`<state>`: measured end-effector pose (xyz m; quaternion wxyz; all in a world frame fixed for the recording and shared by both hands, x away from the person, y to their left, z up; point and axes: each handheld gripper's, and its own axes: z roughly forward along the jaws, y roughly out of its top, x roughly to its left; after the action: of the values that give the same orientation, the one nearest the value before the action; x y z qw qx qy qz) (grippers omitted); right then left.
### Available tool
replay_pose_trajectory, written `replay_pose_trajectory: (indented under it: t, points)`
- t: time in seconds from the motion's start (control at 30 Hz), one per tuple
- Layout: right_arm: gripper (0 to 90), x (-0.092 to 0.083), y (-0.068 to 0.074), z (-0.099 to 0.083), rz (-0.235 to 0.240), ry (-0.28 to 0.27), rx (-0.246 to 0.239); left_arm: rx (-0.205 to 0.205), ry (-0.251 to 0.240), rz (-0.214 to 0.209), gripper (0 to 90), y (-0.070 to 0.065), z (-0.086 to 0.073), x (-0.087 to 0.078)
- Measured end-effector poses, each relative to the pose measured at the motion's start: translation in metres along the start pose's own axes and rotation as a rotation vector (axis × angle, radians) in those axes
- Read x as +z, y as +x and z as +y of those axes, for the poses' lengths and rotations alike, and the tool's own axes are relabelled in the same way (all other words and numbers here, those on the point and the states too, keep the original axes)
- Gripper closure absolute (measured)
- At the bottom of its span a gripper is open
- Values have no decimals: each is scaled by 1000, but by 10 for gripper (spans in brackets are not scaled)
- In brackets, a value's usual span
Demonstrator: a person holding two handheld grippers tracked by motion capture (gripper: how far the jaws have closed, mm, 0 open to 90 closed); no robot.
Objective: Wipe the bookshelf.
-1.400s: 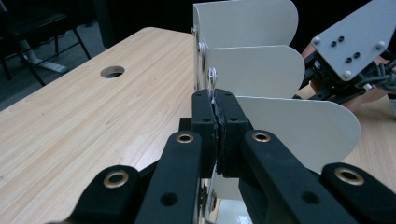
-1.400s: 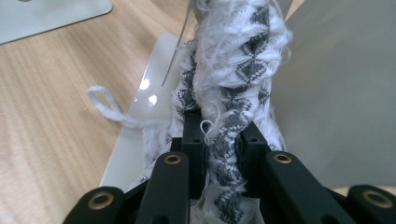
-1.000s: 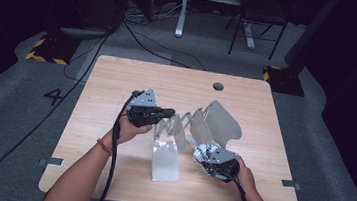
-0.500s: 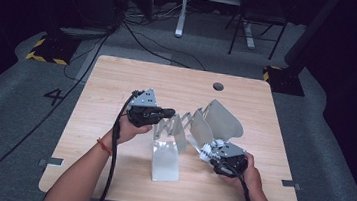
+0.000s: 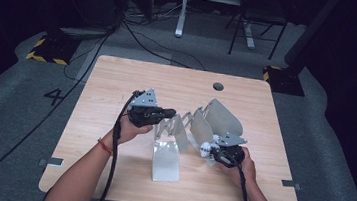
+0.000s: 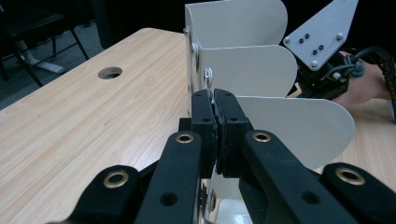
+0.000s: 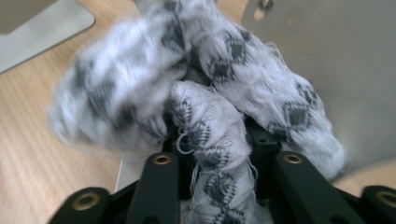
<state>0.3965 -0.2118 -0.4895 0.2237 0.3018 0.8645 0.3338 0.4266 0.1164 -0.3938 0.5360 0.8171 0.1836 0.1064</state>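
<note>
On the wooden table (image 5: 117,89), the right gripper (image 7: 212,154) clamps a patterned cloth (image 7: 210,135) (bunched just ahead); the left gripper (image 6: 215,109) pinches the folding metal rack (image 6: 261,70).

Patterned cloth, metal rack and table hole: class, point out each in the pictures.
patterned cloth (image 7: 205,135), right gripper view, bunched middle fold
metal rack (image 6: 261,70), left gripper view, middle rounded plate
table hole (image 5: 218,86), high view, its centre

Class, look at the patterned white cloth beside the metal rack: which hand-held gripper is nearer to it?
Right. The right hand-held gripper is closed on the patterned cloth; the left hand-held gripper clamps a plate of the metal rack, away from the cloth.
</note>
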Motion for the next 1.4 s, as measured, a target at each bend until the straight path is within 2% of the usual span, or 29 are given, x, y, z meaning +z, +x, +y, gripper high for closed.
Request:
replay_pose_trajectory:
  t: [0.1, 0.2, 0.3, 0.37, 0.43, 0.5, 0.63, 0.8, 1.03, 1.13, 1.2, 1.33, 1.4]
  points:
    - [751, -7, 2, 11, -38, -56, -16, -1, 0, 1, 879, 0, 0, 0]
    - [757, -22, 1, 22, -63, -141, -41, 0, 1, 2, 880, 0, 0, 0]
    - [759, -31, -1, 34, -92, -184, -60, 0, 3, 6, 881, 0, 0, 0]
    - [760, -38, -2, 42, -104, -227, -45, -1, 2, 4, 881, 0, 0, 0]
    - [760, -42, -3, 51, -107, -246, -50, -2, 1, 2, 880, 0, 0, 0]
    - [762, -44, -1, 59, -128, -250, -76, -5, -2, 1, 880, 0, 0, 0]
    - [762, -37, 3, 69, -151, -220, -114, -6, -5, -1, 879, 0, 0, 0]
    - [766, -26, 6, 70, -168, -194, -119, -10, -6, -2, 879, 0, -1, 0]
    - [776, -11, 20, 48, -187, -134, -161, -14, -9, -4, 878, 1, -1, 0]
    - [776, -1, 27, 32, -170, -77, -188, -19, -12, -5, 878, 0, -2, -1]
    - [777, 2, 29, 24, -155, -53, -189, -19, -14, -7, 878, 1, -2, -1]
    - [777, 3, 31, 10, -127, -3, -193, -23, -16, -8, 877, 1, -2, 0]
    - [776, -2, 32, 8, -133, 13, -211, -24, -16, -9, 877, 1, -2, 0]
